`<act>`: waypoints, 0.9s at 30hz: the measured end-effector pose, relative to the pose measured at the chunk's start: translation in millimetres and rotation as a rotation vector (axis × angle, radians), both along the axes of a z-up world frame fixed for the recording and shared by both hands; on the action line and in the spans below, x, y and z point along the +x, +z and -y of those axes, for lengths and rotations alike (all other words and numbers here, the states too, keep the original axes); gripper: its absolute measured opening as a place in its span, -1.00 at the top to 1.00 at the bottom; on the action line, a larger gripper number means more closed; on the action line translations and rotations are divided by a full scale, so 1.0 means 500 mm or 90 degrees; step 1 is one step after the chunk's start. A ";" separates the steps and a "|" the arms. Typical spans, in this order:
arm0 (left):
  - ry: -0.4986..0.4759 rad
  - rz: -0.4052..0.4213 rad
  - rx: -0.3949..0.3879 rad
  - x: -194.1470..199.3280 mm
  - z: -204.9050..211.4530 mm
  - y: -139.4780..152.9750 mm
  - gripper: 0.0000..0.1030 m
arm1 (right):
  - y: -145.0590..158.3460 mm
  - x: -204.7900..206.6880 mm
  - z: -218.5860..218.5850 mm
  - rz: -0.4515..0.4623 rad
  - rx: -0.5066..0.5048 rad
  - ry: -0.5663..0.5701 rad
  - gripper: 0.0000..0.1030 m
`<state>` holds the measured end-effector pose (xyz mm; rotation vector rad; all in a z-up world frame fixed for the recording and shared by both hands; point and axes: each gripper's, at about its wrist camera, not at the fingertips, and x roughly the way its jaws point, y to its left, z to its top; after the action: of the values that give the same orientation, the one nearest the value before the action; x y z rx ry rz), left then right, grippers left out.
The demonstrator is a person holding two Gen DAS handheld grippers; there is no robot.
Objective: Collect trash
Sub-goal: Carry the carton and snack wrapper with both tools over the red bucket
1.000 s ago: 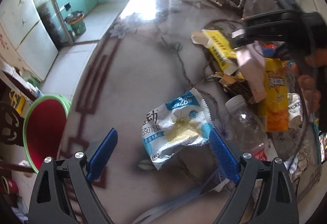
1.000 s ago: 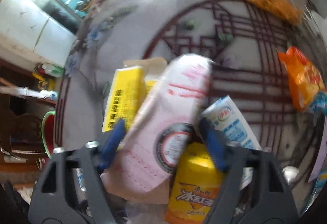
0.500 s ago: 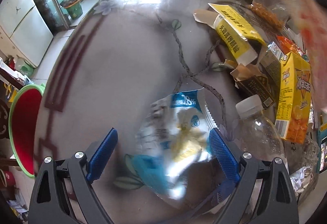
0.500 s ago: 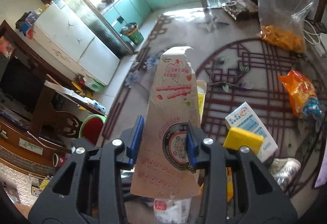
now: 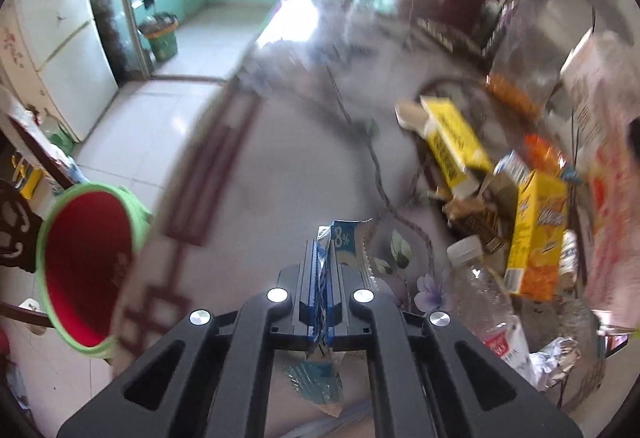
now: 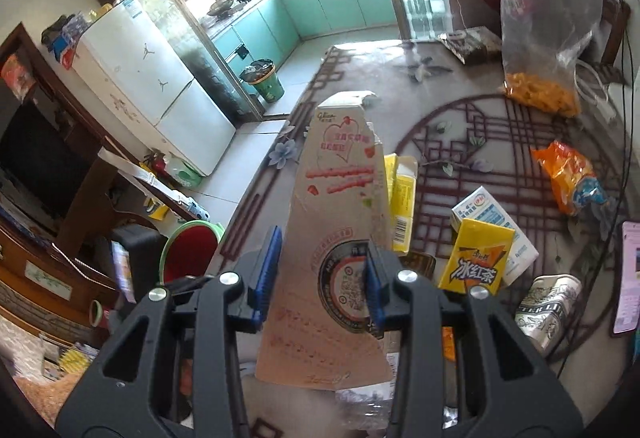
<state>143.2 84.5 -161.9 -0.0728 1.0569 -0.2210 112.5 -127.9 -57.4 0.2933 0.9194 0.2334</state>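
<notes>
My left gripper (image 5: 322,262) is shut on a crumpled white-and-blue snack wrapper (image 5: 343,243), pinched flat between the blue pads above the table. My right gripper (image 6: 322,262) is shut on a pink cardboard box (image 6: 340,206), which sticks up between its fingers, lifted over the table; the same pink box (image 5: 600,142) shows blurred at the right of the left wrist view. A red bin with a green rim (image 5: 82,268) stands on the floor left of the table, and the red bin (image 6: 188,254) also shows below the table edge in the right wrist view.
Trash on the patterned table (image 5: 280,166): a yellow box (image 5: 452,142), a yellow-orange drink carton (image 5: 536,234), a clear plastic bottle (image 5: 480,290), a white carton (image 6: 492,218), an orange snack bag (image 6: 568,174), a crushed can (image 6: 548,302). A clear bag of orange snacks (image 6: 540,38) stands at the back.
My left gripper closed on the wrapper and lifted it off the table. My right gripper closed on the pink box and raised it up from the trash pile.
</notes>
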 end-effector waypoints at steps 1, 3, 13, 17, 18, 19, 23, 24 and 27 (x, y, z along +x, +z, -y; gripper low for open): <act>0.008 0.014 -0.002 -0.009 -0.019 0.018 0.99 | 0.006 -0.003 -0.011 0.004 -0.004 0.003 0.28; 0.028 0.036 -0.011 -0.025 -0.060 0.049 0.99 | 0.019 -0.008 -0.042 0.015 -0.023 0.010 0.28; 0.105 0.074 -0.032 -0.061 -0.247 0.109 0.99 | 0.063 -0.022 -0.206 0.062 -0.103 0.055 0.28; 0.130 0.081 -0.027 -0.068 -0.305 0.116 0.99 | 0.067 -0.022 -0.267 0.075 -0.126 0.073 0.28; 0.135 0.081 -0.026 -0.069 -0.317 0.116 0.99 | 0.068 -0.020 -0.282 0.077 -0.130 0.077 0.28; 0.142 0.082 -0.024 -0.069 -0.334 0.115 0.99 | 0.067 -0.018 -0.297 0.078 -0.133 0.083 0.28; 0.158 0.077 -0.017 -0.069 -0.384 0.107 0.99 | 0.061 -0.010 -0.357 0.080 -0.152 0.109 0.28; 0.162 0.076 -0.014 -0.069 -0.392 0.104 0.99 | 0.059 -0.009 -0.376 0.080 -0.156 0.117 0.28; 0.175 0.069 -0.012 -0.066 -0.427 0.093 0.99 | 0.054 0.000 -0.417 0.080 -0.161 0.133 0.28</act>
<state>110.1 298.0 -115.2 -0.2190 0.9258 0.0146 112.8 80.4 -30.5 -0.0510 0.8449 0.3204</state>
